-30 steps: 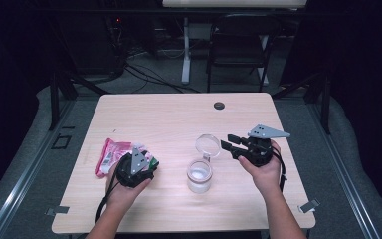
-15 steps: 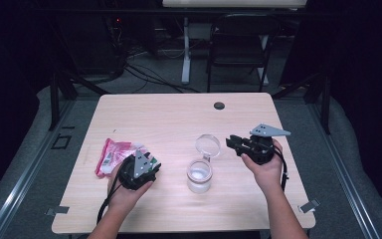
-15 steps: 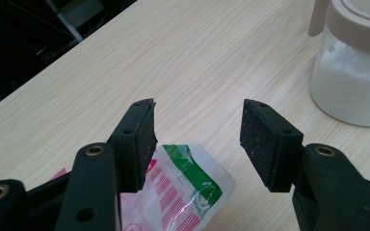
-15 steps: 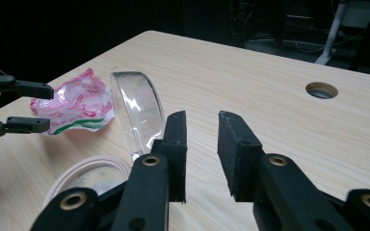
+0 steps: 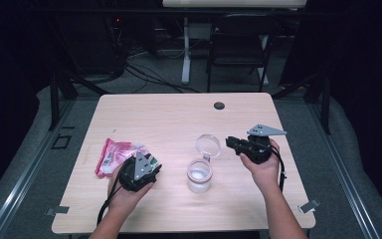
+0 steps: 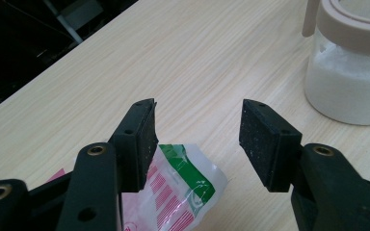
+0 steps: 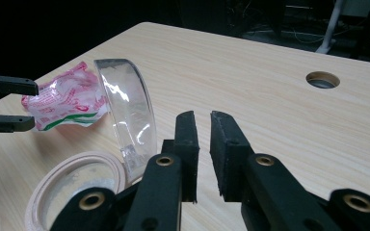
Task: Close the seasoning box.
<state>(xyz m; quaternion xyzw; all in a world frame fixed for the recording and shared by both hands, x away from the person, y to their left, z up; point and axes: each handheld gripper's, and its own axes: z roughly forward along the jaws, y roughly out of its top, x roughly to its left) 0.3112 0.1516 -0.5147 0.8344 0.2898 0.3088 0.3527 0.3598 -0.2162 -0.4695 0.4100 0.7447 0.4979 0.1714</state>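
A clear jar (image 5: pixel 199 175) of white powder stands mid-table, its hinged clear lid (image 5: pixel 208 145) flipped up behind it. My left gripper (image 5: pixel 153 167) is left of the jar, open, over the edge of a pink, white and green packet (image 5: pixel 112 153). In the left gripper view the open jaws (image 6: pixel 197 132) hold nothing; the packet (image 6: pixel 180 190) lies under them and the jar (image 6: pixel 349 72) is at the upper right. My right gripper (image 5: pixel 232 144) is right of the lid, apart from it. Its jaws (image 7: pixel 203 124) are almost together with nothing between them; the lid (image 7: pixel 125 108) stands just left.
The wooden table (image 5: pixel 169 117) has a round cable hole (image 5: pixel 219 105) near its far edge. A chair (image 5: pixel 236 47) and cables stand on the floor beyond. In the right gripper view the jar rim (image 7: pixel 43 187) and the packet (image 7: pixel 67 98) lie to the left.
My right gripper has drawn back to the right, away from the raised lid. My left gripper has shifted slightly right, off the packet toward the jar.
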